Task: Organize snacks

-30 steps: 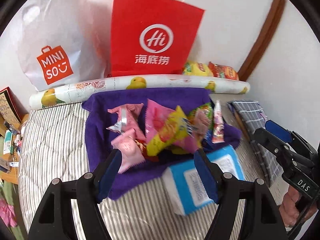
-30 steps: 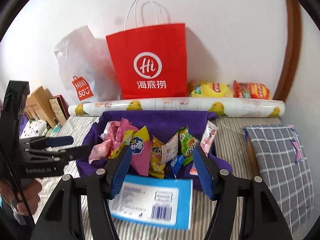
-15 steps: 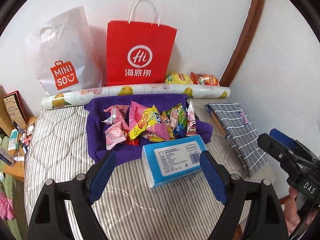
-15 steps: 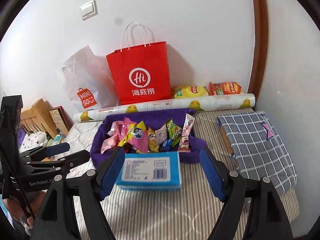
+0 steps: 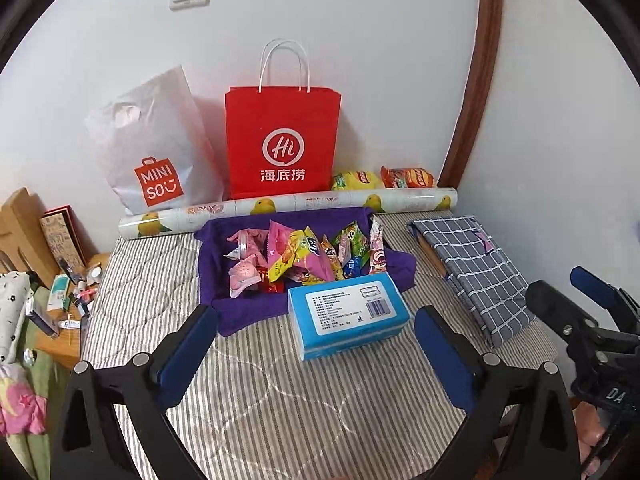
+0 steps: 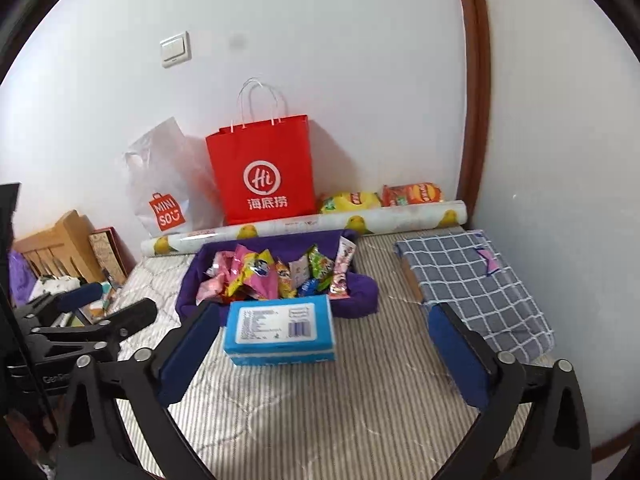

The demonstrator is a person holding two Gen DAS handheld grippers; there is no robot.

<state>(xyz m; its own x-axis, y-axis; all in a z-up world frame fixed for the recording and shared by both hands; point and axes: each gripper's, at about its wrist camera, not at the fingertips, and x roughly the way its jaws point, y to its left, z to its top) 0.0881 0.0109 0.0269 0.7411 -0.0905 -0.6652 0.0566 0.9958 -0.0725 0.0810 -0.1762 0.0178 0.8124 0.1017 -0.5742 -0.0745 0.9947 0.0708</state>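
My left claw (image 5: 316, 344) and right claw (image 6: 324, 344) both hang above the striped bed (image 5: 280, 408), their jaws just opened wide, nothing between the blue pads, so neither holds anything. Just beyond them a blue box (image 5: 348, 316) lies flat on the bed, label up, touching the front edge of a purple cloth (image 5: 248, 312). The snacks (image 5: 304, 256) sit heaped together on that cloth, which I judge serves to keep them in one place. To the right lies a folded checked cloth (image 5: 472, 272). Farther back a printed roll (image 5: 296, 204) runs across the bed like a barrier. Behind it, a red bag (image 5: 282, 140), a white bag (image 5: 156, 148) and two chip packets (image 5: 384, 178) lean against the wall.
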